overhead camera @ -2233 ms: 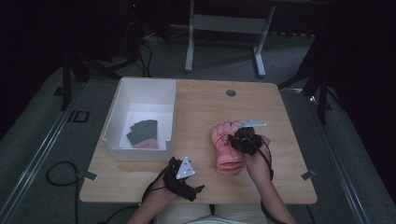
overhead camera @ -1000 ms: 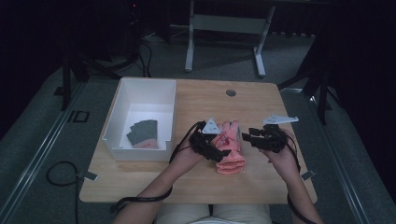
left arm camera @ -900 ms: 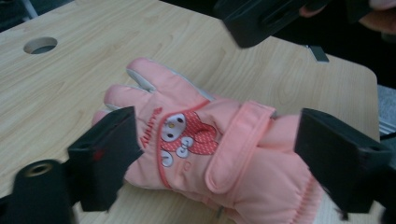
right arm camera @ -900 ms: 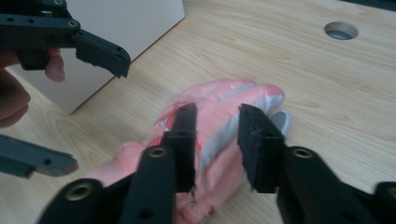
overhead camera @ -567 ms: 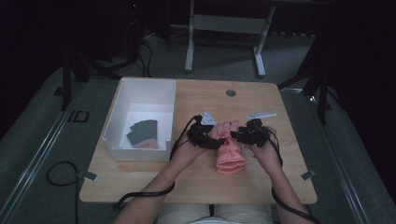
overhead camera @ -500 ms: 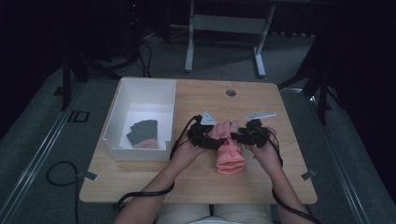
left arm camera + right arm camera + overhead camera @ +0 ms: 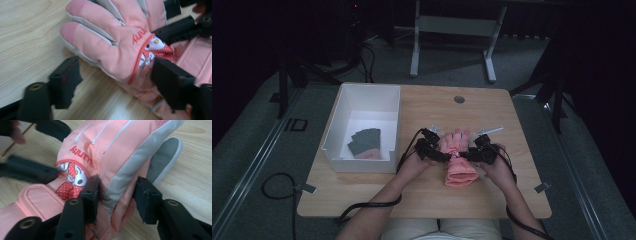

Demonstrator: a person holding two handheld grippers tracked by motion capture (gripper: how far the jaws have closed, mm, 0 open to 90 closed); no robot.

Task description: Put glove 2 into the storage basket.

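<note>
Resting on the pale wooden table lies a pink padded glove. The left gripper, jaws closing, straddles one edge without pinching; the right gripper clamps the other. A thin fabric bite could slip.

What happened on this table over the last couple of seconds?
The left tool came up from the table's near edge to the pink glove; the right tool lifted off it, then came back. Both now flank the glove's middle, and their jaws have just been closing, the right pair around its edge. The glove shifted slightly. The white bin and the dark cloths in it stayed put.
</note>
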